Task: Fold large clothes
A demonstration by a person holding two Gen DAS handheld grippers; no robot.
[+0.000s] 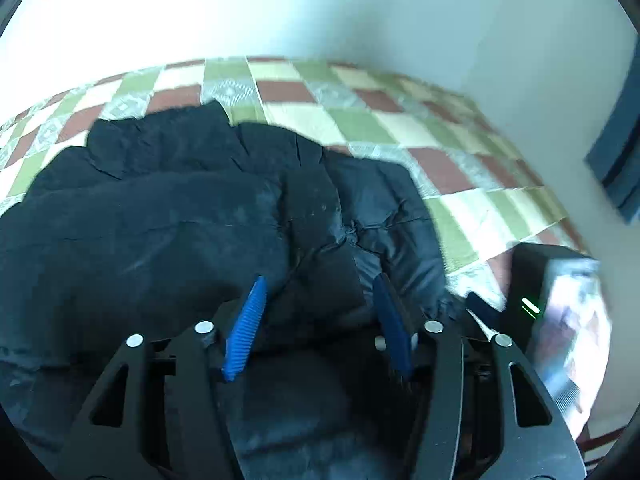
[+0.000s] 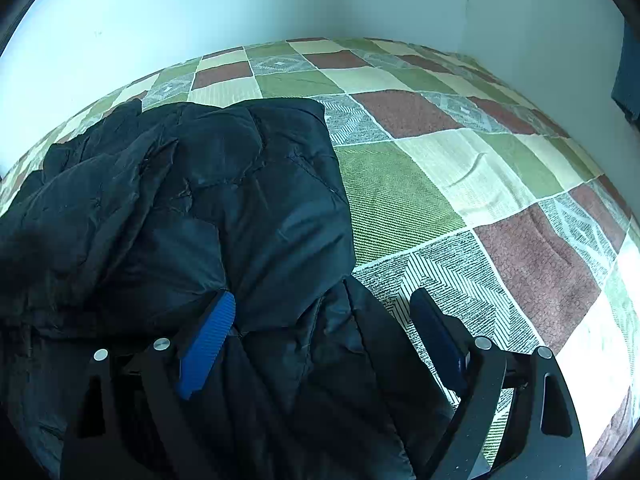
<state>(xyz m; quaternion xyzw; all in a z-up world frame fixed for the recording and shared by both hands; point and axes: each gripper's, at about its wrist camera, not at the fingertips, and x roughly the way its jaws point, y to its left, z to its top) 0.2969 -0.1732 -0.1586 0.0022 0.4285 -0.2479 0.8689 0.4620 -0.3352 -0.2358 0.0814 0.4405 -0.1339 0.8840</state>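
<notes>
A big black padded jacket (image 1: 168,216) lies bunched and partly folded on a bed with a checked cover (image 1: 360,120). My left gripper (image 1: 320,280) hovers low over the jacket's middle, its blue fingers (image 1: 246,328) apart and pressing on nothing. In the right wrist view the same jacket (image 2: 240,200) fills the left half, its right edge running down over the checked cover (image 2: 440,168). My right gripper (image 2: 324,296) stands wide open above that edge. One of its fingers is over the cloth and the other over the cover.
A pale wall (image 2: 320,4) runs behind the bed and along its right side. In the left wrist view a black device with a green light (image 1: 530,306) sits at the right, blurred. A dark blue object (image 1: 616,152) hangs on the wall.
</notes>
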